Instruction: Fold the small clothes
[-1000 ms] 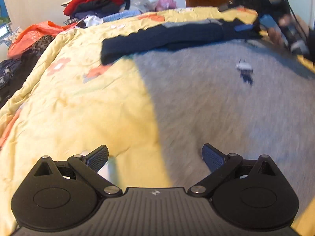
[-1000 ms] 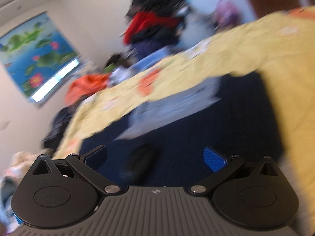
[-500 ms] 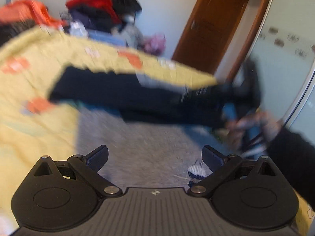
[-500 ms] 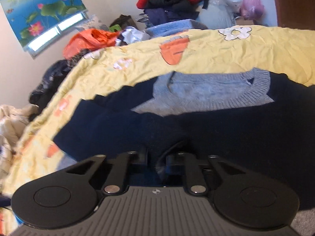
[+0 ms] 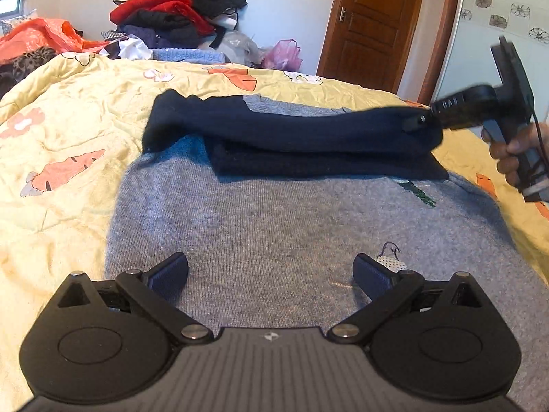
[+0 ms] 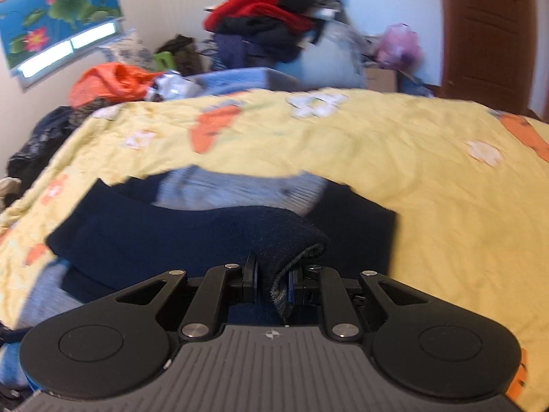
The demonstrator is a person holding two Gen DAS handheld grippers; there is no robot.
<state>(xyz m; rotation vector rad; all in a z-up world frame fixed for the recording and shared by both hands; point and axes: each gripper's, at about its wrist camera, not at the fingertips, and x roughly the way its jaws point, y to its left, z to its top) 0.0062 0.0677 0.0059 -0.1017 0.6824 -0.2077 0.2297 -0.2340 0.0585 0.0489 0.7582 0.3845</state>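
A small grey sweater with navy sleeves lies flat on the yellow bedspread. One navy sleeve is stretched across the chest. My right gripper is shut on that sleeve's cuff and holds it slightly lifted; it also shows in the left wrist view at the sweater's right side. My left gripper is open and empty, low over the sweater's lower body.
A pile of clothes and an orange bag sit beyond the bed's far edge. A brown door stands at the back right. The bedspread extends to the right of the sweater.
My right gripper closed on the navy sleeve cuff and lifted it over the sweater. My left gripper swung from the sweater's left edge to face its lower middle, still open.
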